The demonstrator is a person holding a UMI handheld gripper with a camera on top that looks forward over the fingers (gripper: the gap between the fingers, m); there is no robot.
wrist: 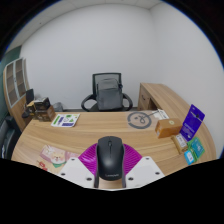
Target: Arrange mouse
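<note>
Grip: as the mouse (pixel 110 158) sits squarely between the two magenta pads (pixel 92 160) with no gap visible at either side, the tool (pixel 110 172) reads as closed on it, narrow enough to pinch its flanks.
Reason for hold: my judgement is that a side pinch keeps the rounded body from rolling and leaves its underside free to be set down flat.
Mouse position: between the fingers, just ahead of the tool body, nose pointing away from the tool; whether it is lifted clear or touching the surface (pixel 105 128) cannot be told.
Mouse look: black, matte, domed back, a scroll wheel showing as a lighter line down the centre near the front; no cable visible.
Ahead of tool: open wooden surface, then a black office chair (pixel 107 92) well beyond its far edge.
Ahead and right: a round object (pixel 139 120) on the surface, then a cardboard box (pixel 168 127) and a purple box (pixel 193 120) farther right.
Ahead and left: a flat printed packet (pixel 66 120); nearer, just left of the tool, a small pink-and-white item (pixel 52 155).
Stage, as judged: the mouse is in hand, placement not yet made; the bare wood straight ahead looks the likely spot.
Risk, as judged: smooth curved sides could slip if the pinch loosens.
</note>
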